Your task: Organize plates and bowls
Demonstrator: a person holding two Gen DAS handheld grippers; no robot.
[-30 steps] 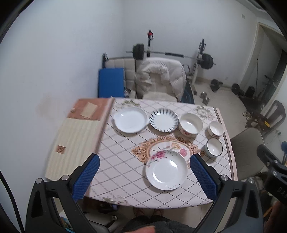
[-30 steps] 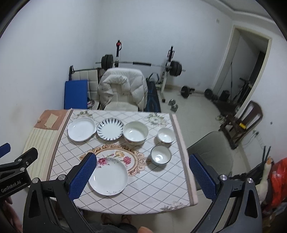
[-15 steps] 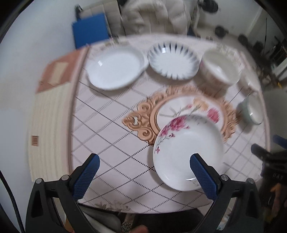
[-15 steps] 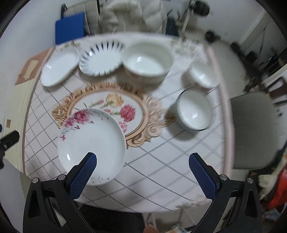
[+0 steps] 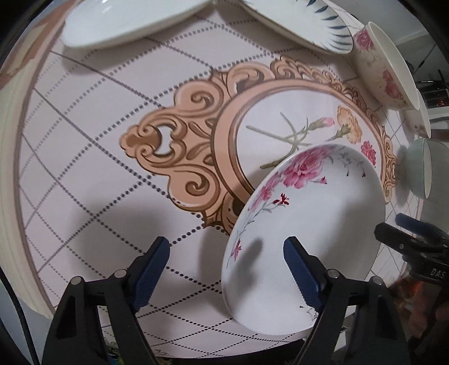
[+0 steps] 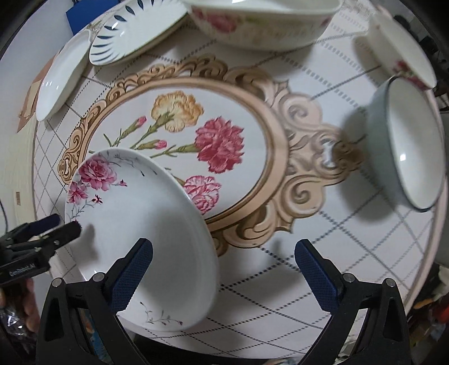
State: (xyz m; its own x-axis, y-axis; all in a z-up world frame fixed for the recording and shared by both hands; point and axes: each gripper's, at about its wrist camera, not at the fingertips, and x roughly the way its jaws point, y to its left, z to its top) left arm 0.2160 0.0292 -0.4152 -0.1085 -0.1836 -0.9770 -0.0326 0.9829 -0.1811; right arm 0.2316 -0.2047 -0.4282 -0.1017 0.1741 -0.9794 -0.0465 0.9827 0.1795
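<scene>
1. left gripper (image 5: 226,252) has just been closing but is still wide, straddling the near left rim of the flowered plate (image 5: 306,241); nothing gripped.
2. right gripper (image 6: 223,254) open, empty.
3. risk: a shallow pinch lets the rim slip, or knocks the plate off the table (image 5: 84,174) edge.

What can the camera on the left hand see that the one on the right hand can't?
Only the left view shows the scrolled left end of the tablecloth's printed frame in full, and the right tongs coming in from the side. Only the right view shows the inside of the grey-rimmed bowl, the printed carnations whole, and the left tongs. Both show the rose plate, the blue-leaf plate, the plain white plate and the big flowered bowl.
</scene>
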